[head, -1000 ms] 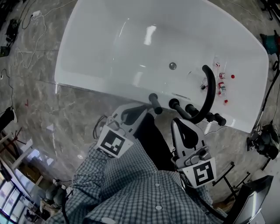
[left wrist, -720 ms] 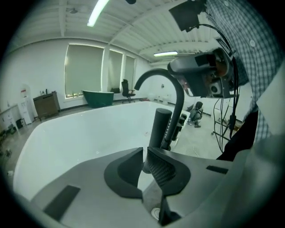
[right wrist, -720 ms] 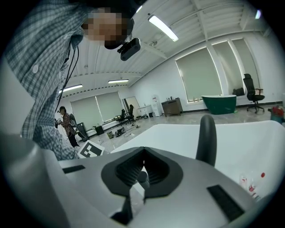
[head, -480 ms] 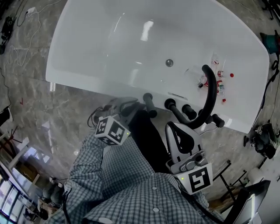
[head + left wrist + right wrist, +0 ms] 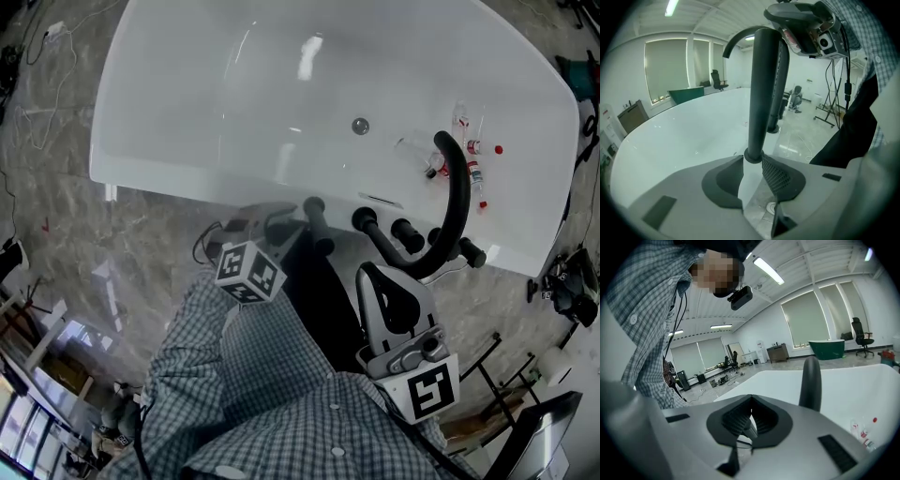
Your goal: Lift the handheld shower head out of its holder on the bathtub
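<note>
- Two questions: where's the shower head, and what are your jaws doing?
- Shower head (image 5: 761, 89) isn't lifted yet. It's the black stick standing upright in its holder (image 5: 751, 153) on the near rim of the bathtub (image 5: 187, 112), lower centre of the head view. My left gripper (image 5: 753, 163) sits low at its foot. The jaws have just been opening and are now wide apart. The holder collar is right at the tips, in line with the gap, and the pads aren't pressing on anything. My read: they opened to take the stick low down, where it's straight.
- Right side?
- Right gripper (image 5: 752, 399) is parked to the right of the stick, jaws together at the tips, nothing gripped that I can make out. I'd guess it's held back to stay out of the lift path.
- Counts?
- One shower head, one arched spout (image 5: 457, 202), and three other black knobs (image 5: 408, 234) on the same rim. The spout's foot overlaps one knob, so that count is soft. One drain (image 5: 360, 126) in the tub floor. A few small red-capped bottles (image 5: 475, 175) at the right of the tub, too small to count. Two marker cubes (image 5: 249, 272), one per gripper.
</note>
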A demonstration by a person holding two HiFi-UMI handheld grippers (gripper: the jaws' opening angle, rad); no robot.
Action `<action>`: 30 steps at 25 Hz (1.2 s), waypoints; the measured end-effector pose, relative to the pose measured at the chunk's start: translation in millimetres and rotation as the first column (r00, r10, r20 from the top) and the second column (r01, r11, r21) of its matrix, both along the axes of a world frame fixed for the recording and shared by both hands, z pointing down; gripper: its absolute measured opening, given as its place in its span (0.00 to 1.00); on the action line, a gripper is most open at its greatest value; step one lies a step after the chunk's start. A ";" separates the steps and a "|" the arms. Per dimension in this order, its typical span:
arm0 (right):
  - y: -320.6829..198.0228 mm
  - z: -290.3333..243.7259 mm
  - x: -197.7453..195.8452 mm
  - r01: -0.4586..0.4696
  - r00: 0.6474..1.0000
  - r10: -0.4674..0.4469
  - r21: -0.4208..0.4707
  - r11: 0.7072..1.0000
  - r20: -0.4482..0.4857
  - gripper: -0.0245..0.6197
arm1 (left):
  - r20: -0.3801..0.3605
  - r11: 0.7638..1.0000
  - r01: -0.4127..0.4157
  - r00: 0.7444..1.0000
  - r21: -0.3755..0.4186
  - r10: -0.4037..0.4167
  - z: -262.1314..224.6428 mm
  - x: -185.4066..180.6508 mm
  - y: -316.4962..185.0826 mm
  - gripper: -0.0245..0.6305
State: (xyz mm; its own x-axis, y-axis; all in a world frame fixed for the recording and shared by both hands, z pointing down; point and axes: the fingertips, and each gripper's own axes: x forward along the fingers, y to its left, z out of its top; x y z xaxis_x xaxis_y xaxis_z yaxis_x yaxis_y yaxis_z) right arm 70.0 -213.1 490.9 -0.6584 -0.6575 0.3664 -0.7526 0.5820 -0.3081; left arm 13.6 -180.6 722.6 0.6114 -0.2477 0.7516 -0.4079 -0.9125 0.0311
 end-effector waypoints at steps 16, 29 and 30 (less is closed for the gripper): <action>15.5 19.0 24.1 -0.072 0.997 0.072 -0.041 0.997 -0.019 0.06 | -0.027 0.999 -0.052 0.998 -0.004 0.051 15.8 40.3 -8.4 0.26; 24.2 25.7 29.4 -0.080 0.997 0.080 -0.057 0.995 -0.013 0.06 | -0.002 0.996 -0.084 0.996 0.037 0.085 17.5 44.9 -14.2 0.25; 25.0 26.2 29.5 -0.081 0.997 0.081 -0.063 0.995 -0.014 0.06 | -0.003 0.996 -0.081 0.997 0.033 0.081 17.5 44.8 -14.0 0.25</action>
